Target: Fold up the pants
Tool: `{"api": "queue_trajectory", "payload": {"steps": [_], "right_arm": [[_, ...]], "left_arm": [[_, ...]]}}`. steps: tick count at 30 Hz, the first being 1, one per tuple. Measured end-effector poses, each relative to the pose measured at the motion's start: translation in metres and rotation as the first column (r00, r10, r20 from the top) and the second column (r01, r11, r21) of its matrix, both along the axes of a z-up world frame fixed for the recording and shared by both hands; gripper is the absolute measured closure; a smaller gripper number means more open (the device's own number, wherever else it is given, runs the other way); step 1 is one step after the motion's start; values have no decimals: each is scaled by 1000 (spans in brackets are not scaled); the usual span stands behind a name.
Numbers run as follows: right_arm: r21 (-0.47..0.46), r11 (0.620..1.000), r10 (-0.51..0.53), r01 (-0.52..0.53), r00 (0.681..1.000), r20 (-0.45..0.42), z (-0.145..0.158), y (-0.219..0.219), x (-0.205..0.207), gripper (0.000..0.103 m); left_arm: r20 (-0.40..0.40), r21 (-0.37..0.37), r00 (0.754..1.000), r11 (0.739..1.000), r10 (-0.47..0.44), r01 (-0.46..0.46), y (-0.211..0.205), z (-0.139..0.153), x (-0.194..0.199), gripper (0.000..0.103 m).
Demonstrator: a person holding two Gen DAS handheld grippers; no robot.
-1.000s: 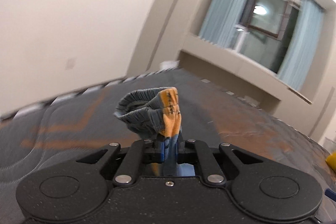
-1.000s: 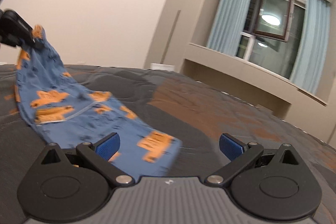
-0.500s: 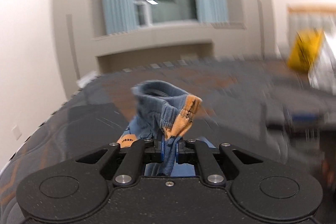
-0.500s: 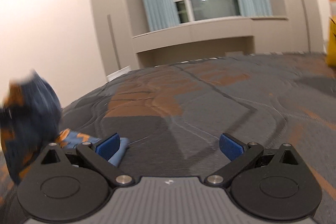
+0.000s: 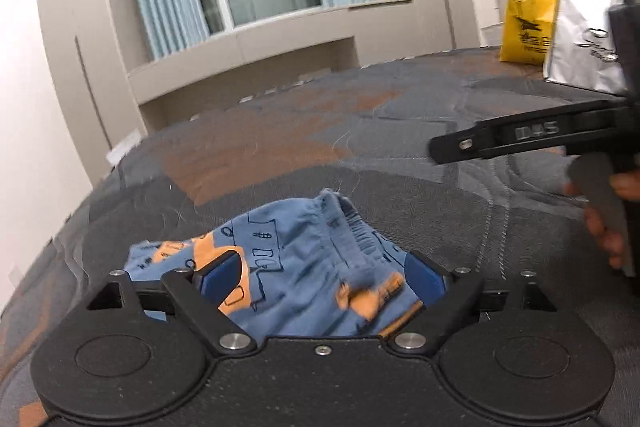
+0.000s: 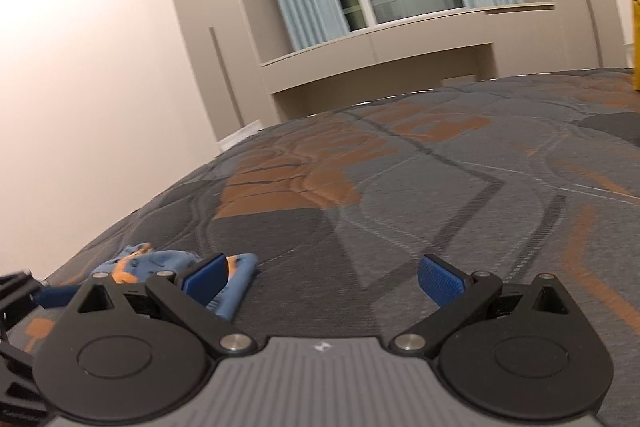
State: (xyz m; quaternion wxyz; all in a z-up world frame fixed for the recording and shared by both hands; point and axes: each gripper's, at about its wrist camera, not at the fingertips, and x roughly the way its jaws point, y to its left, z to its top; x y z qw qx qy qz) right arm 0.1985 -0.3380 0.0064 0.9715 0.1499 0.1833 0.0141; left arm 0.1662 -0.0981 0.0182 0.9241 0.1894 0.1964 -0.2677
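Observation:
The blue pants (image 5: 304, 267) with orange prints lie bunched on the dark quilted bed. My left gripper (image 5: 322, 277) is open, its blue pads on either side of the pants, which rest between and just beyond them. My right gripper (image 6: 322, 277) is open and empty over bare bed; the pants (image 6: 236, 275) show at its lower left, partly behind the left pad. The right gripper also shows in the left wrist view (image 5: 452, 147), held by a hand, to the right of the pants.
The bed cover (image 6: 440, 187) is grey with orange patches. A yellow bag (image 5: 524, 27) and a white bag (image 5: 580, 39) stand at the far right by the headboard. A wall, window ledge and curtains lie beyond the bed's far edge.
My left gripper has opened and let go of the pants, which now lie on the bed. Both grippers have swung to the right; the right one stayed open.

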Motion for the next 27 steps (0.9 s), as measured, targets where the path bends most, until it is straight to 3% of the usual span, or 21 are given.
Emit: {"api": "queue_trajectory", "payload": {"steps": [5, 11, 16, 23, 25, 27], "right_arm": [[-6, 997, 76, -76, 997, -15, -3, 15, 5, 0], [38, 974, 224, -223, 975, -2, -3, 29, 14, 0], [87, 931, 358, -355, 934, -13, -1, 48, 51, 1], [216, 921, 335, -323, 942, -23, -13, 45, 69, 48], [240, 919, 324, -313, 946, -6, -13, 39, 67, 55], [239, 921, 321, -309, 947, -13, -15, 39, 68, 75]], "left_arm": [[-9, -3, 1000, 1000, -3, 3, 13, -1, -2, 8], [-95, -57, 995, 998, -8, 2, 33, -9, 7, 6], [-131, -104, 991, 995, -23, 9, 42, -16, 11, 23], [-209, -230, 972, 972, -102, 53, 50, -22, 22, 40], [-241, -242, 965, 969, -101, 41, 49, -26, 28, 44], [-252, -256, 963, 966, -96, 30, 51, -27, 30, 51]]}}
